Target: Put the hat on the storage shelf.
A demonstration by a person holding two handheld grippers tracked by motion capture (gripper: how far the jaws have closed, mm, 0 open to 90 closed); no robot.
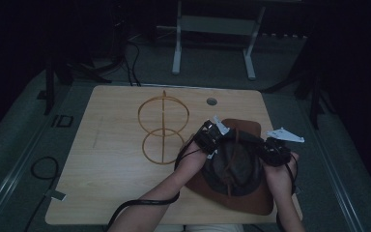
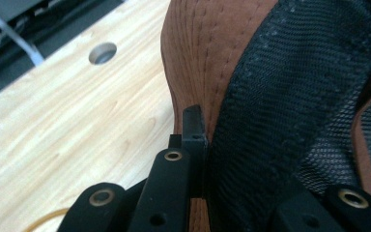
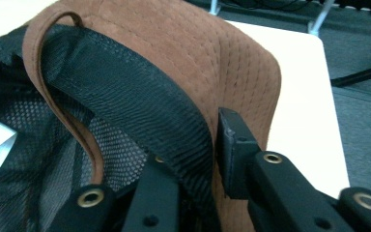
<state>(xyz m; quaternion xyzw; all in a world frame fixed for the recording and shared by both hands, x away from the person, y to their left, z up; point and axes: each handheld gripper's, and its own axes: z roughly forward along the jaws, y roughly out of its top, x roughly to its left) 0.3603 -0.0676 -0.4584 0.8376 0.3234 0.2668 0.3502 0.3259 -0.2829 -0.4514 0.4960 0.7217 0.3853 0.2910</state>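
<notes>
A brown suede hat (image 1: 236, 195) lies crown-down on the wooden table (image 1: 111, 169), its black mesh lining (image 1: 234, 159) facing up. My left gripper (image 1: 212, 133) is shut on the hat's left rim, and in the left gripper view the brown brim (image 2: 198, 48) and black mesh band (image 2: 290, 96) are pinched in the gripper (image 2: 217, 145). My right gripper (image 1: 273, 147) is shut on the right rim; in its own view the gripper (image 3: 198, 159) has the mesh band (image 3: 140, 96) and brown brim (image 3: 188, 43) clamped between its jaws. A leather cord (image 3: 84, 130) loops across the lining.
A thin wire stand (image 1: 163, 128) with two rings on a rod lies flat at the table's middle, left of the hat. A round cable hole (image 1: 211, 101) sits near the far edge. Beyond the table stands a metal frame (image 1: 212, 29). The table's right edge is close to the hat.
</notes>
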